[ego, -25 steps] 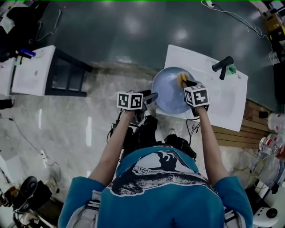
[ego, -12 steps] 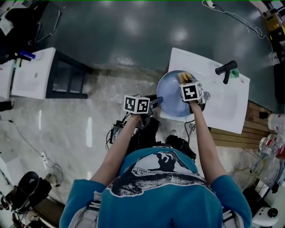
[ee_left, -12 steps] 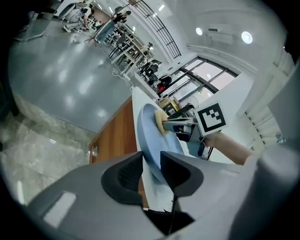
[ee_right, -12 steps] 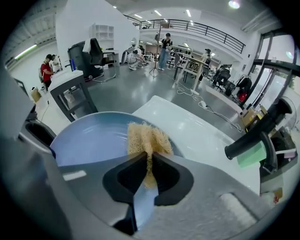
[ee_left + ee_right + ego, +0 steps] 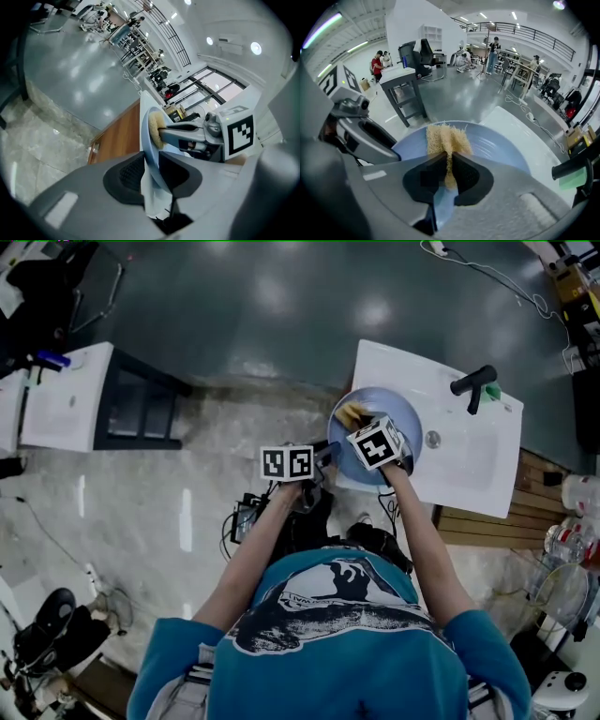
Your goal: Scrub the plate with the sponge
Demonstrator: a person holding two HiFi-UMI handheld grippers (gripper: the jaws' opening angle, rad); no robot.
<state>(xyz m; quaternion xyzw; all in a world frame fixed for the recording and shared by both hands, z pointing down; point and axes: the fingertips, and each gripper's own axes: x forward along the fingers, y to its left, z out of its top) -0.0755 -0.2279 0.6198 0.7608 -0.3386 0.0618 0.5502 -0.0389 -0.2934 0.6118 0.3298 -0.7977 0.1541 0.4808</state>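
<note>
- The left gripper reaches in at the plate's lower-left edge, near the centre of the head view.
- Its fingers are closing on the rim of the light-blue plate. The rim stands between the two dark pads, and both look to be against it.
- The right gripper has its fingers clenched on the yellow sponge. The sponge's frayed end sticks out past the fingertips.
- The sponge lies against the plate's inner face, in the upper-left part of the plate as the head view shows it.
- In the left gripper view the plate is seen edge-on, with the sponge pressed to its right face and the right gripper's marker cube further right.
- In the head view the plate sits over the left end of the white sink, just right of frame centre, and overhangs the sink's left edge.
- A black faucet stands at the sink's upper right, with a small green thing just beside it.
- The drain shows in the basin to the right of the plate.
- The person's teal shirt fills the bottom of the head view. Two bare forearms run up from it to the grippers.
- The two marker cubes sit side by side, near each other but apart.
</note>
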